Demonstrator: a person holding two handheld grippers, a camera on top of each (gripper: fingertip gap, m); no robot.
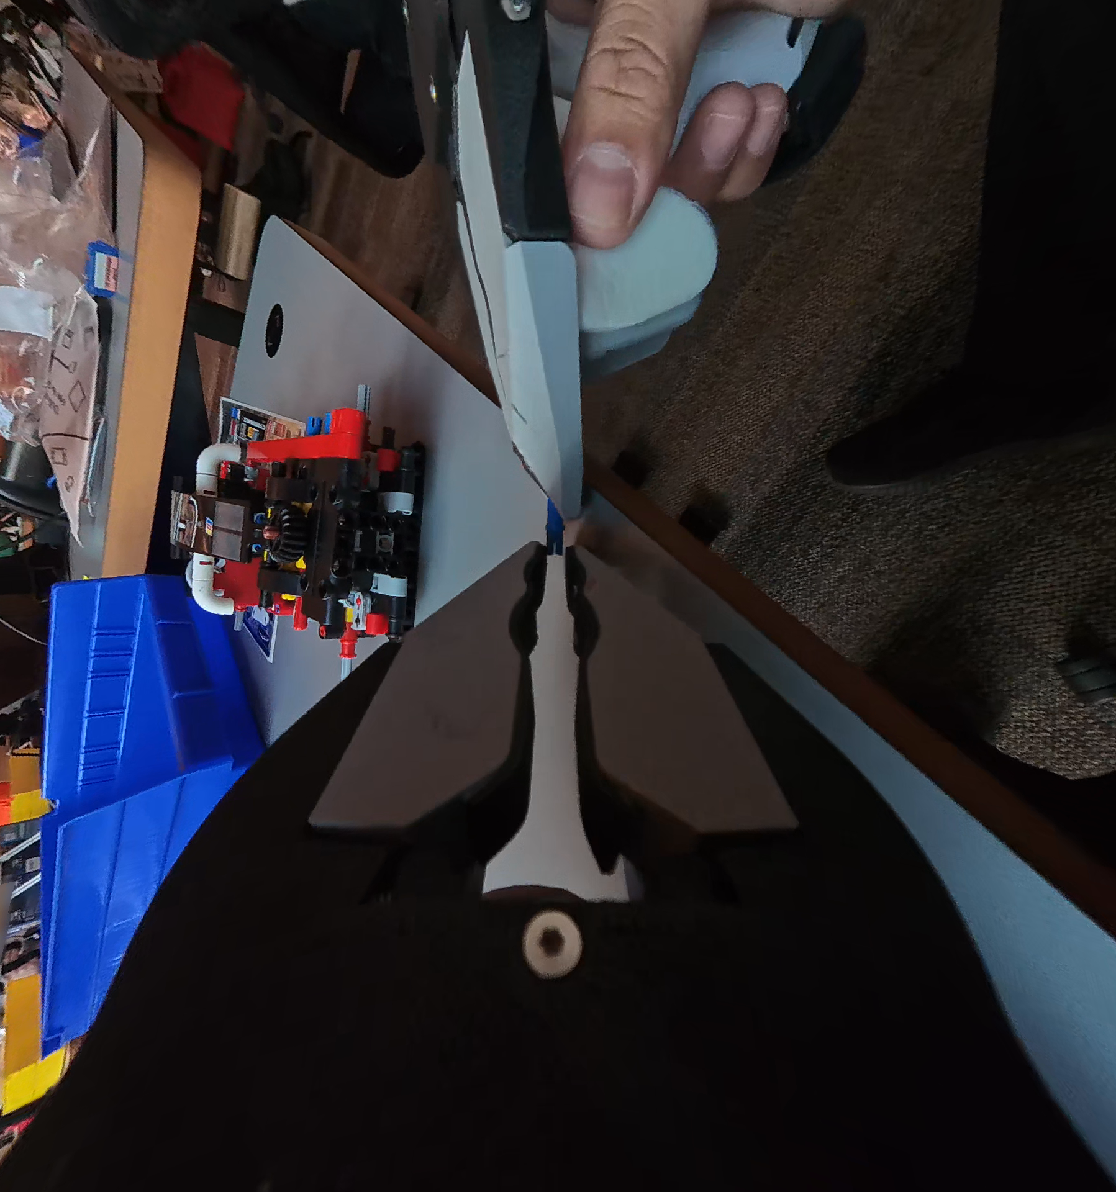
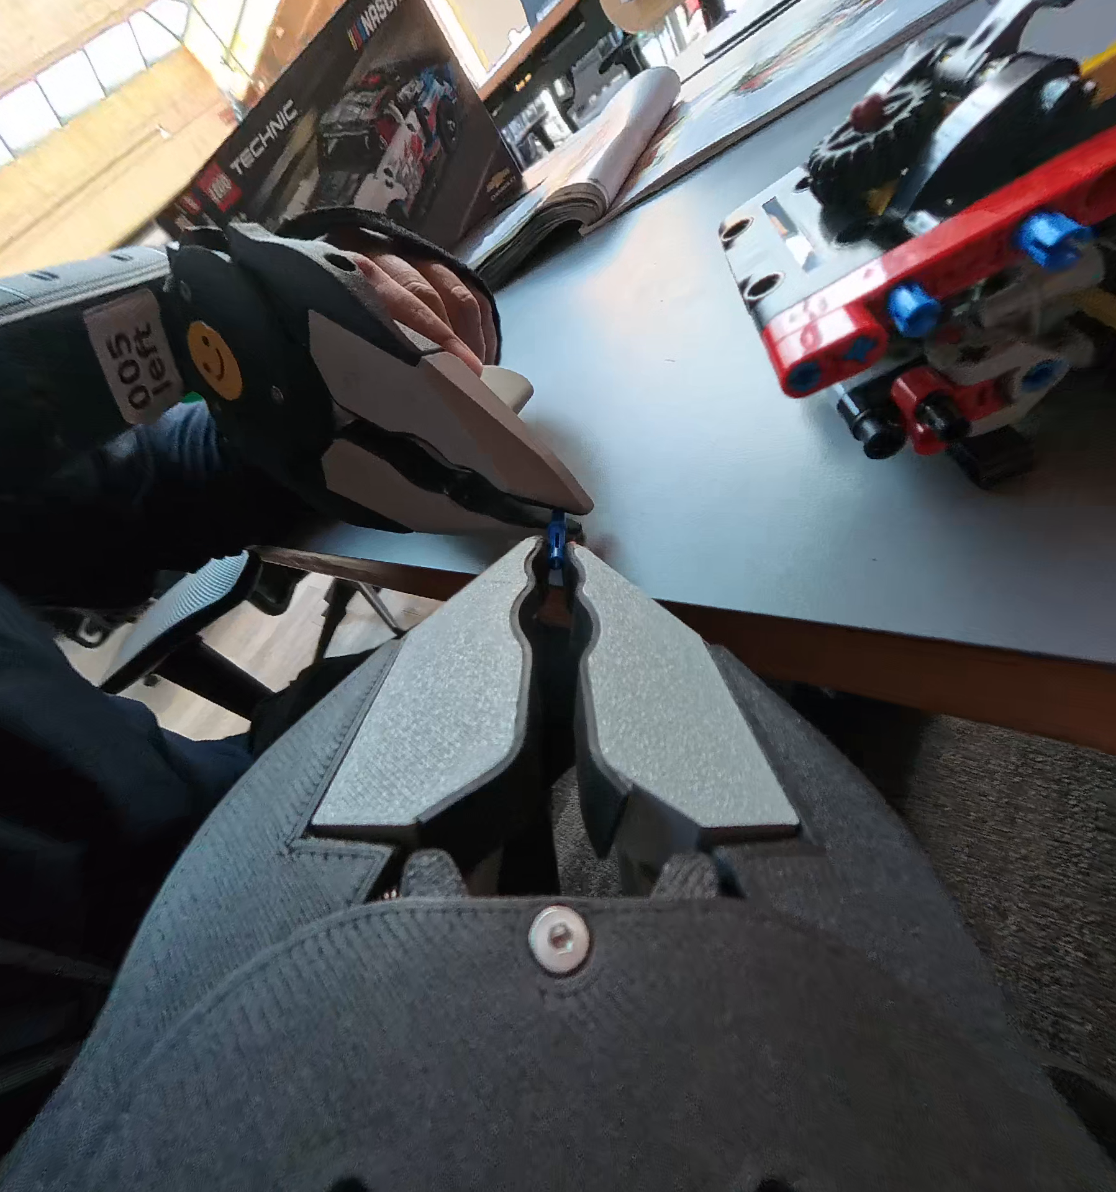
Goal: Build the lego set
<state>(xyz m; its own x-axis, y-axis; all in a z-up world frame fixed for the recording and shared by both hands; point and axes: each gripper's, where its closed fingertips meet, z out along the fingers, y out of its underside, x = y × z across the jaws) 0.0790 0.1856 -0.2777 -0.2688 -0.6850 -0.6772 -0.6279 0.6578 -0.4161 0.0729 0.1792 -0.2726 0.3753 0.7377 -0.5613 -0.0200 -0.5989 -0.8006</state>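
- Right gripper (image 2: pixel 556 556), grey and grainy with wavy inner edges, has its jaws nearly together, pinching the lower end of a small blue pin (image 2: pixel 554 538).
- Left gripper (image 1: pixel 556 548) meets the same pin (image 1: pixel 554 530) from the other side, jaws narrow on it, over the table (image 2: pixel 703 451) near its edge.
- Pin: glossy blue plastic, short, ridged.
- Left gripper's body carries a white label and a yellow smiley sticker (image 2: pixel 214 360).
- Brick-built model (image 1: pixel 303 535) in red and black stands well apart; a printed box (image 2: pixel 361 142) stands beyond.

Box (image 2: pixel 348 129): printed brand lettering beside a car picture.
Tag (image 2: pixel 132 355): white, dark characters, on the left gripper (image 2: pixel 565 516) — yellow smiley sticker (image 2: pixel 214 361) alongside.
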